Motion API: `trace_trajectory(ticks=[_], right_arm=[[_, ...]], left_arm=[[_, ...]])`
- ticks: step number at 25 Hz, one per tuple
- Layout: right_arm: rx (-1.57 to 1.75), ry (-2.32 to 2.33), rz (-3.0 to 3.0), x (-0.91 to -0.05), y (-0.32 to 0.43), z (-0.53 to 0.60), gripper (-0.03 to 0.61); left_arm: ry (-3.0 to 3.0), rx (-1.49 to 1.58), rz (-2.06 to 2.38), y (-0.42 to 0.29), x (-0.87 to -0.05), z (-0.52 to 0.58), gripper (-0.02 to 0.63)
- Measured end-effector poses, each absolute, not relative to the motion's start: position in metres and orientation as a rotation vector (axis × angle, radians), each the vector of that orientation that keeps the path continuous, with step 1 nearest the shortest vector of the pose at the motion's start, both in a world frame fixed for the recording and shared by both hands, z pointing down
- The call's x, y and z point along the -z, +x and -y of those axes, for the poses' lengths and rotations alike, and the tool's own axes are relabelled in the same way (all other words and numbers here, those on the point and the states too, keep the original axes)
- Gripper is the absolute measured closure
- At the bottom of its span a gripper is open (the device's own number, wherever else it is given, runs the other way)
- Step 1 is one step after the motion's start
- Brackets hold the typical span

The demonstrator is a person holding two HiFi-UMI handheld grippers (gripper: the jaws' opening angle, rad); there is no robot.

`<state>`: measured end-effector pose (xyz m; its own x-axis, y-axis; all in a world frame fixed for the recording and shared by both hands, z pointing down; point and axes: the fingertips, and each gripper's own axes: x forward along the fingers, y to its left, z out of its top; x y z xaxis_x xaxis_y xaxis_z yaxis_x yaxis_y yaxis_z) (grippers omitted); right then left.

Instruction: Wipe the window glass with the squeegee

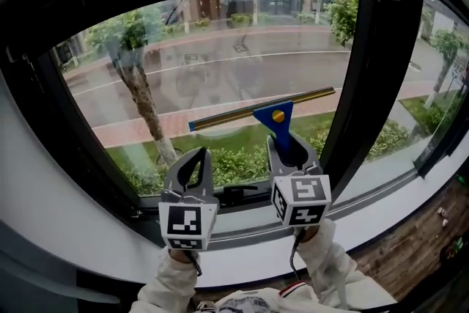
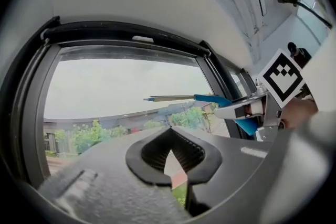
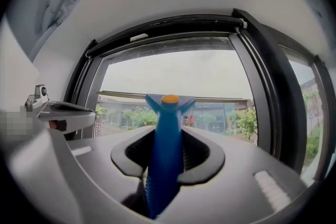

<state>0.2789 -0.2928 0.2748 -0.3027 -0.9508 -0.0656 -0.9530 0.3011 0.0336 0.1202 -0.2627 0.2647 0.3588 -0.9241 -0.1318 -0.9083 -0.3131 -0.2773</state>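
- The right tongs (image 1: 292,149) (image 3: 167,152) are closed on the blue plastic handle of the squeegee (image 1: 272,116) (image 3: 168,123). The handle stands upright between the two jaws and fills the gap between them.
- The squeegee has a long narrow blade in a brass-coloured metal strip, and a round orange button where the handle joins the strip.
- In the head view the blade is in front of the lower middle part of the large window glass (image 1: 220,55). It is tilted, with its left end lower than its right end. If the blade really presses on the glass, I cannot tell.
- The left tongs (image 1: 193,163) (image 2: 170,159) are narrow: the tips of the jaws meet and nothing is between them. They are held up just to the left of the right tongs and are not touching the squeegee.
- The glass sits in a black window frame (image 1: 370,62), and a white window sill (image 1: 388,194) is below it, near to the person.
- White sleeves (image 1: 326,253) show under both tongs.
- Through the glass a tree with a grey trunk (image 1: 139,84) is seen on the left.
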Motion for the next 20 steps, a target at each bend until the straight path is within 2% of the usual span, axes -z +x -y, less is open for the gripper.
trace_trajectory(ticks=[20], right_arm=[[-0.324, -1.847, -2.303, -0.086, 0.321, 0.349, 0.449]], left_arm=[[-2.327, -0.084, -1.423, 0.196, -0.099, 0.319, 0.615]])
